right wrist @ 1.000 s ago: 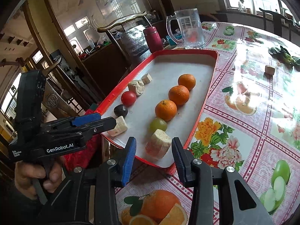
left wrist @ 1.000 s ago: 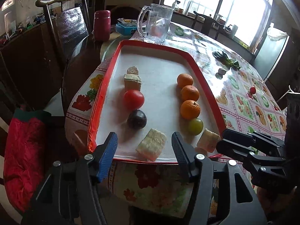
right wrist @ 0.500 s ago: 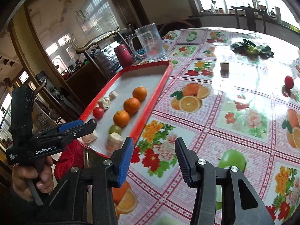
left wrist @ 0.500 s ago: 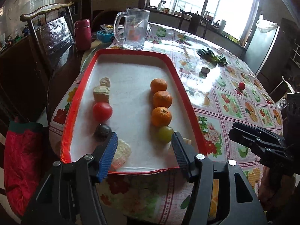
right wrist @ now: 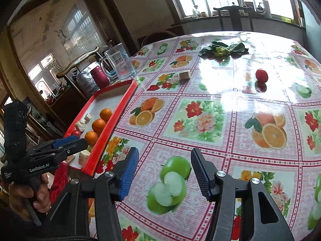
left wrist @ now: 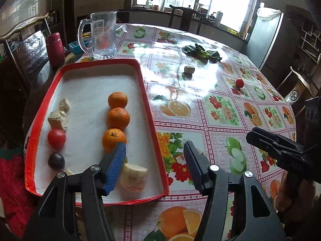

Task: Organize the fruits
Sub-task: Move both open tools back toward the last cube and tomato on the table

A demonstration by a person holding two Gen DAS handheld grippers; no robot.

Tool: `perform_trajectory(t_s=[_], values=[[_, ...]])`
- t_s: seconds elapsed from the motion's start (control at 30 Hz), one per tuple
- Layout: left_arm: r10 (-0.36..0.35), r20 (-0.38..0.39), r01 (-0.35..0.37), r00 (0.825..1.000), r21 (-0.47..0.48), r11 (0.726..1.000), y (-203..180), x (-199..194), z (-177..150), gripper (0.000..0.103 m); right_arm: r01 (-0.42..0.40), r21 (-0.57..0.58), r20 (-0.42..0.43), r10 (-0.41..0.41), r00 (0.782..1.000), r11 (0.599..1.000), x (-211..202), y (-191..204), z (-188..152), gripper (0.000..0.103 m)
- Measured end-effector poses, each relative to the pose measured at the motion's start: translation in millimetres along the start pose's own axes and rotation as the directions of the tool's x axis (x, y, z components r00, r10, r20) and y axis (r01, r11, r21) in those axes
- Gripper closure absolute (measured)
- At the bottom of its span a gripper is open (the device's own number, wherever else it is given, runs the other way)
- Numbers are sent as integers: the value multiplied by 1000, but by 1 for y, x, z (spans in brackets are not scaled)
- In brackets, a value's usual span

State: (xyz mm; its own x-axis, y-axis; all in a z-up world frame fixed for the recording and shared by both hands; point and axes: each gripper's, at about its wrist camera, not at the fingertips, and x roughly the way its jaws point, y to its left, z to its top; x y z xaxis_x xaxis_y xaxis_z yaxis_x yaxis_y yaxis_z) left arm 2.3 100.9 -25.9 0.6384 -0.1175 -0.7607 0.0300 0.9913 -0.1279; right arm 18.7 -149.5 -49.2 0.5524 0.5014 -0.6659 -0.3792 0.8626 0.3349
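The right gripper (right wrist: 164,173) is empty over the worktop (right wrist: 220,108), its jaws opening. The left gripper (left wrist: 154,164) hangs spread and empty at the near right corner of the red tray (left wrist: 143,84), where three oranges (left wrist: 118,117) sit in a line. A small red fruit (right wrist: 261,75) lies far right.

"GenRobot.AI" (white lettering), left gripper (right wrist: 70,143) body

Left gripper (left wrist: 154,160), jaws parted and empty, angled downward over the tray's (left wrist: 152,120) near right corner. Right gripper (right wrist: 164,172), jaws opening and empty, right of the tray.
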Motion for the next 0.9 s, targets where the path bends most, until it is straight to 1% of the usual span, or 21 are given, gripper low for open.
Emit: perform_trajectory(t_s=[0.3,0.5,0.7,0.9], values=[[-42,-23,43,999,43,998,-32,16,12,44,49,47,17,-50,999,998,-9,-35,4,46],[-61,-31,63,998,65,996,-47,30,25,44,89,68,29,-91,995,994,-11,-56,14,46],[-81,-38,83,996,74,994,-56,48,47,44,151,76,31,-153,988,986,-5,-79,32,46],[-90,-40,93,995,77,993,-64,69,73,44,193,88,27,-196,980,977,7,-103,54,46]])
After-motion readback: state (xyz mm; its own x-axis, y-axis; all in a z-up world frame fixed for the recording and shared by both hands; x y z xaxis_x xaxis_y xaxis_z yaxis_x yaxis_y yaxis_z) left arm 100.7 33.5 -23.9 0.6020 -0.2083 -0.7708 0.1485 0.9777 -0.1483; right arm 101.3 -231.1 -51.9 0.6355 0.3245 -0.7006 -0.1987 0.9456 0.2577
